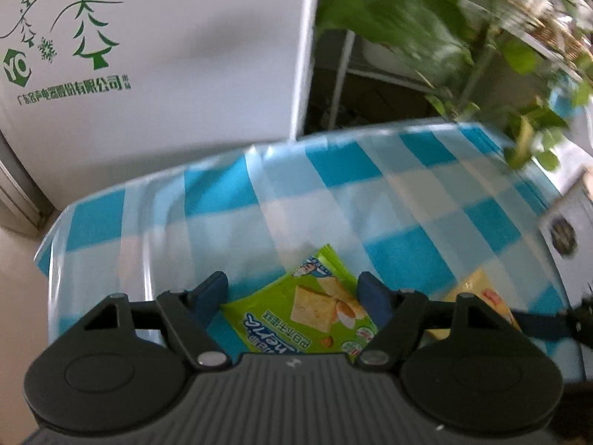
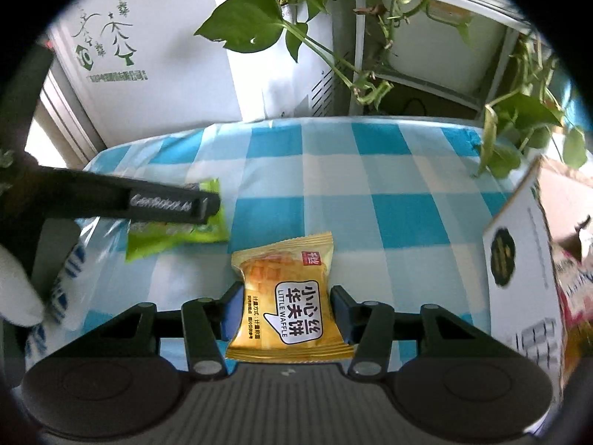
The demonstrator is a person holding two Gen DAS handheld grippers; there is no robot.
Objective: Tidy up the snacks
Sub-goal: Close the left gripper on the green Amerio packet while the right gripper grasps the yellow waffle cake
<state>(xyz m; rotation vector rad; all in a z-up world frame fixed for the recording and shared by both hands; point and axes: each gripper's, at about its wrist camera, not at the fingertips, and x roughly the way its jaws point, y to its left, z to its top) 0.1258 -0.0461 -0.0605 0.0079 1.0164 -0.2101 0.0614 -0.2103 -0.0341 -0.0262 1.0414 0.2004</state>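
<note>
- Where the blue-checked cloth covers the worktop (image 2: 370,170), the right gripper (image 2: 287,306) has its fingers (image 2: 343,306) clamped on a yellow waffle packet (image 2: 289,296).
- The left gripper (image 1: 292,289) sits half-wide — its fingers (image 1: 213,289) flank a green cracker packet (image 1: 296,315); whether they press it I cannot tell.
- A white carton (image 2: 519,259) stands at the right — leafy vines (image 2: 252,18) hang behind.

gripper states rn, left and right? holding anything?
Left gripper: green snack packet sits between its fingers; whether the pads press on it cannot be told.
Right gripper: shut on the yellow waffle packet.
</note>
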